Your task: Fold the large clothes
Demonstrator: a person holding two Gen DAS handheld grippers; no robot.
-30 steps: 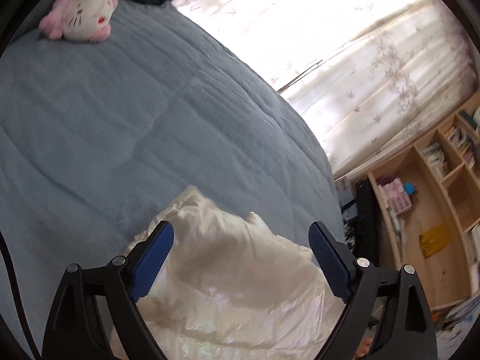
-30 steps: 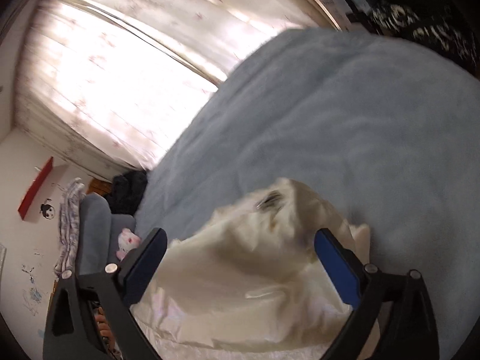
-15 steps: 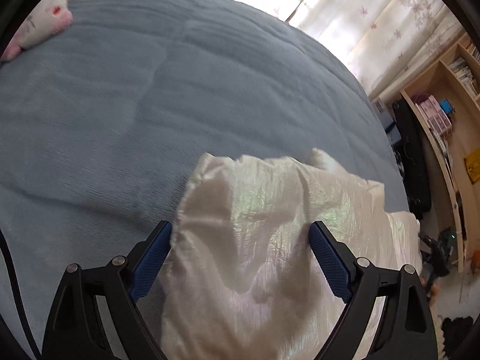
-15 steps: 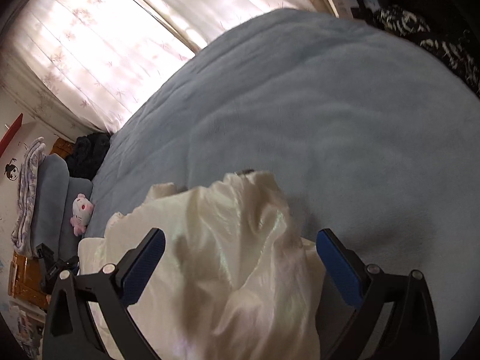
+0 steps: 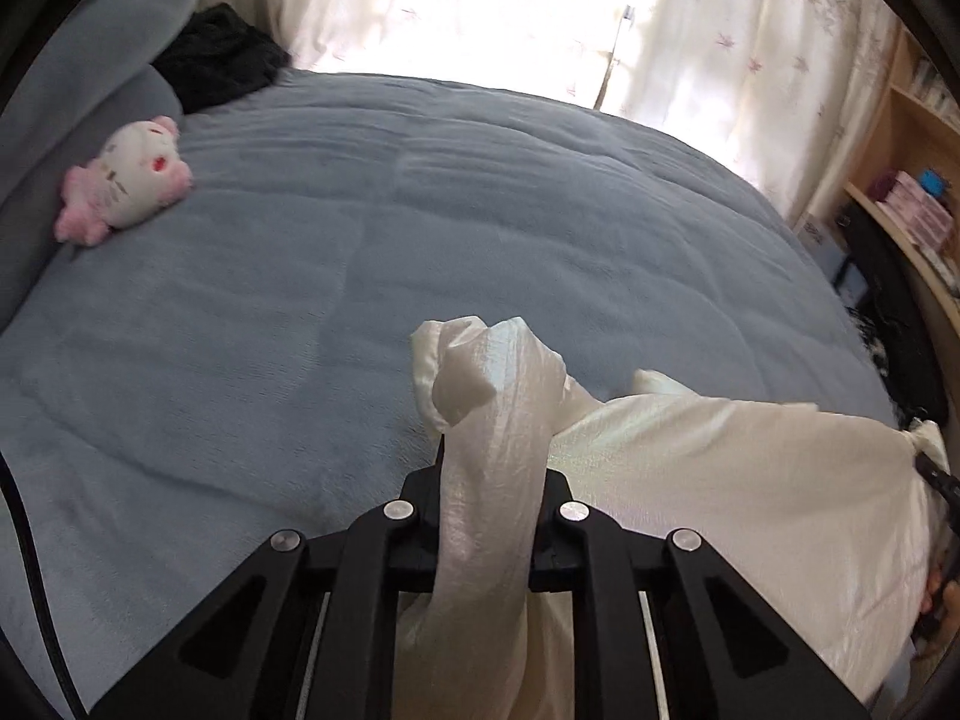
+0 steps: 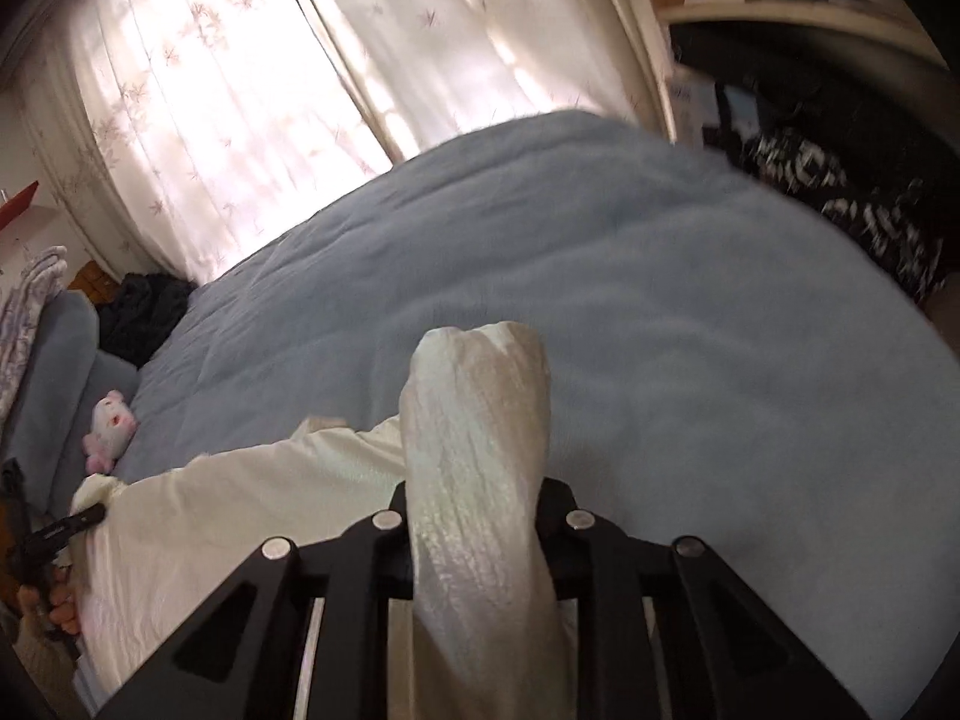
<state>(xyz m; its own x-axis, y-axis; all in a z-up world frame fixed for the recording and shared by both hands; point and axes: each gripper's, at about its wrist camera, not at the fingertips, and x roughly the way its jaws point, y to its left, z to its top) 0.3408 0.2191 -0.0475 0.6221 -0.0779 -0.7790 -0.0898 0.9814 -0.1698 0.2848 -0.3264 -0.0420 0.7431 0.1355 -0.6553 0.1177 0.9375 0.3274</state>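
Both grippers clench bunched corners of a cream garment point(image 5: 720, 468): left gripper point(image 5: 489, 474) and right gripper point(image 6: 474, 480) at lower centre, cloth stretched above the blue bedspread point(image 5: 360, 252).

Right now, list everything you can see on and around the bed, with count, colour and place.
garment: one, shiny cream, near edge of bed, stretched between both grippers
blanket: one, grey-blue, covering the bed
plush toy: one, pink and white, by the pillow
dark clothes: one heap, black, bed's far corner
curtains: cream, floral, at the window
shelves: wooden, right of bed
left hand-held gripper: black, shut on garment
right hand-held gripper: black, shut on garment
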